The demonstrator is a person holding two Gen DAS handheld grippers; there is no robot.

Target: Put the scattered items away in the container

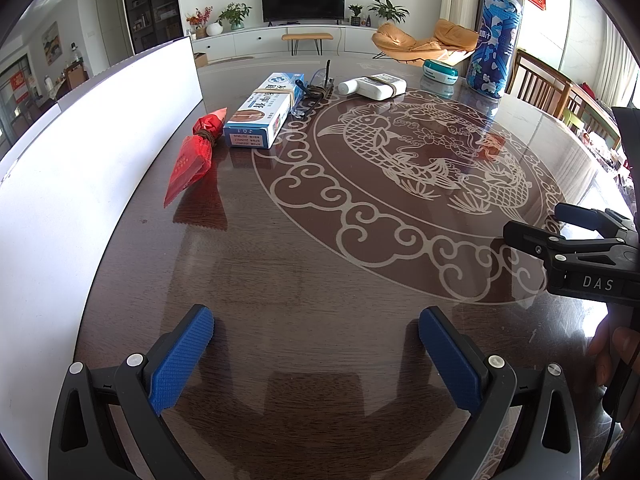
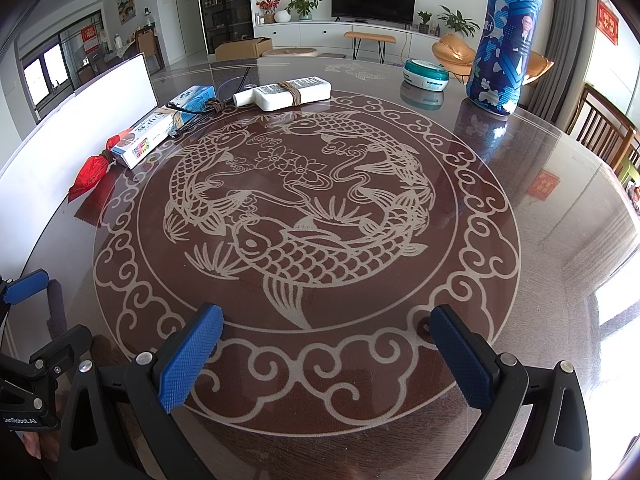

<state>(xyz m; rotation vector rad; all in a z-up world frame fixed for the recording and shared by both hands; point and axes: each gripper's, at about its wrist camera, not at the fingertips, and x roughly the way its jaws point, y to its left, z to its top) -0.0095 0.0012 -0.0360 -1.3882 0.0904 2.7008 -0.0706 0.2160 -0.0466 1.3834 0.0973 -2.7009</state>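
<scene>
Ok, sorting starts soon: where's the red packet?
In both views the red packet lies far left on the table, touching the blue-and-white box, beside the white container.

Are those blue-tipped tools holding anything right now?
No. The left tool and the right tool are both open and empty above the table.

Bright living room, white walls, dark television [image 2: 373, 1] on white cabinet [image 2: 344, 34], orange lounge chair [image 1: 416, 42], potted plants [image 2: 304, 5]
</scene>
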